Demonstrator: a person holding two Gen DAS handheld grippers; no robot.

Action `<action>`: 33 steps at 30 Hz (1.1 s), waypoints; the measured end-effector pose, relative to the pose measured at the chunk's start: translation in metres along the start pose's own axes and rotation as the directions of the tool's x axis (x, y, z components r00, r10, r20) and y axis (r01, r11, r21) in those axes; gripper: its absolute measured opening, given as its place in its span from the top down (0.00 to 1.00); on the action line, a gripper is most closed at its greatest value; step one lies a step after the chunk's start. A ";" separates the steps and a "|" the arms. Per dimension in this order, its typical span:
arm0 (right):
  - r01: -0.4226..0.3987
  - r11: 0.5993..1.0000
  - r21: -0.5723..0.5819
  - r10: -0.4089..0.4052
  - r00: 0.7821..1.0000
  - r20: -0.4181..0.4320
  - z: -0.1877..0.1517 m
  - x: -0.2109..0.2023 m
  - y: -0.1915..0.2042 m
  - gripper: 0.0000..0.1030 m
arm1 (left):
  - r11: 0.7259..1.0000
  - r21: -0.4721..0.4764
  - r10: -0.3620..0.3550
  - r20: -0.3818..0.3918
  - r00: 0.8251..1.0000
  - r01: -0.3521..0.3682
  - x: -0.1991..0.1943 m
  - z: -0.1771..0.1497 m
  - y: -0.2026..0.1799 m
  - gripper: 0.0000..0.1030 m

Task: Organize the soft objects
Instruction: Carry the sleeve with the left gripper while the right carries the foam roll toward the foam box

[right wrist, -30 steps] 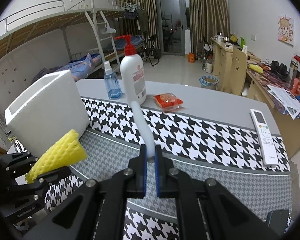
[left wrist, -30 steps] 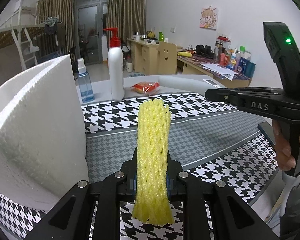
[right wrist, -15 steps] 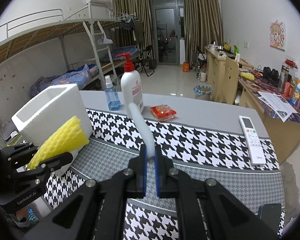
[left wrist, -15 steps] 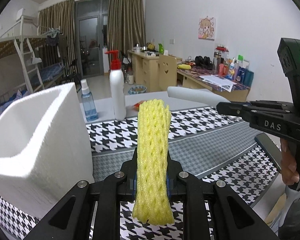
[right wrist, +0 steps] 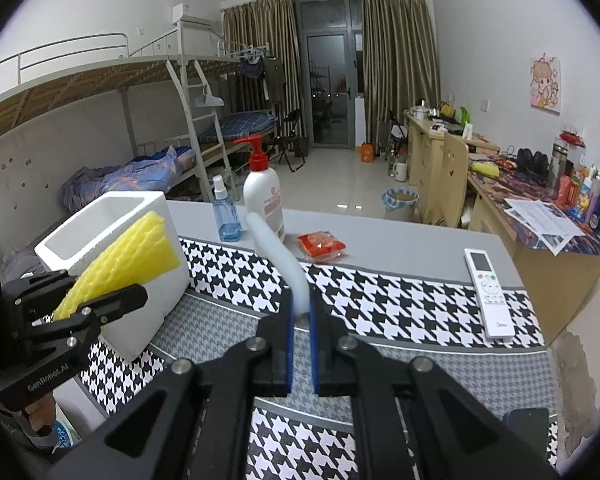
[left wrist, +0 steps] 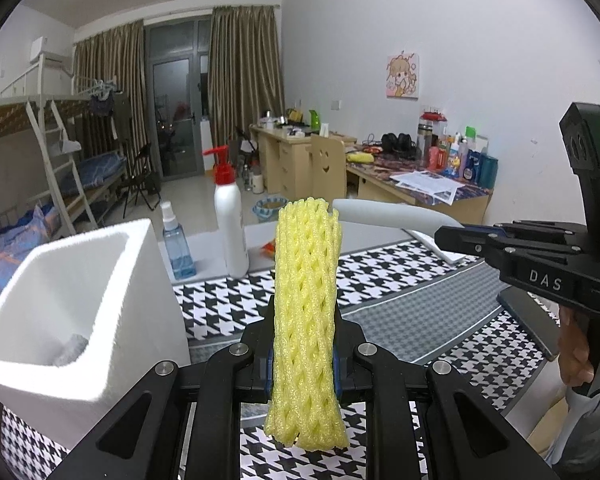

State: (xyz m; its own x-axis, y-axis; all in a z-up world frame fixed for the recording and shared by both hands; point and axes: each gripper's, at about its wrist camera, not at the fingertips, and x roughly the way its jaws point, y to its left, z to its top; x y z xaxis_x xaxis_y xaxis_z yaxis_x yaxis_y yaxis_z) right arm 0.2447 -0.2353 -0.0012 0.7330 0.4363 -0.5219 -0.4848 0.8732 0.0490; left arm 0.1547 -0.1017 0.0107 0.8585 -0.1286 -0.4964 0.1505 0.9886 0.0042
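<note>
Raised since a second ago: yellow foam net sleeve point(left wrist: 305, 312), pinched in left gripper point(left wrist: 302, 364) fingers, white foam box point(left wrist: 66, 304) opening at 9 o'clock. Right gripper point(right wrist: 300, 350) pinches white foam strip point(right wrist: 278, 254). Risk: sleeve snagging box rim.

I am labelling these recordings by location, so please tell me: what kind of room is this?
Most likely a shared dormitory room: a metal bunk bed with a ladder, a row of wooden study desks along the wall, and curtains at a balcony door.
</note>
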 end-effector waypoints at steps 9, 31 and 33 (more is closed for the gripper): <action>-0.006 1.000 0.012 0.006 0.999 0.042 0.004 -0.010 0.004 0.91 | 1.000 0.016 0.000 0.040 0.999 -0.001 -0.010 0.011 0.000 0.80; -0.026 0.999 0.038 0.022 0.992 0.125 0.019 -0.017 0.020 0.91 | 1.000 0.021 -0.005 0.122 0.993 0.002 -0.026 0.030 0.022 0.80; -0.028 0.999 0.037 0.023 0.991 0.130 0.019 -0.017 0.022 0.91 | 1.000 0.020 -0.015 0.119 0.993 0.013 -0.026 0.029 0.024 0.80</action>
State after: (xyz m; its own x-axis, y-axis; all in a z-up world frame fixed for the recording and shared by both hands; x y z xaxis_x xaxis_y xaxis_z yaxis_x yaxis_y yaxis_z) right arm 0.2310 -0.2196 0.0253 0.7776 0.4807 -0.4054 -0.4871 0.8681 0.0951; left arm 0.1505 -0.0771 0.0490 0.9083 -0.1521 -0.3897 0.1714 0.9851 0.0150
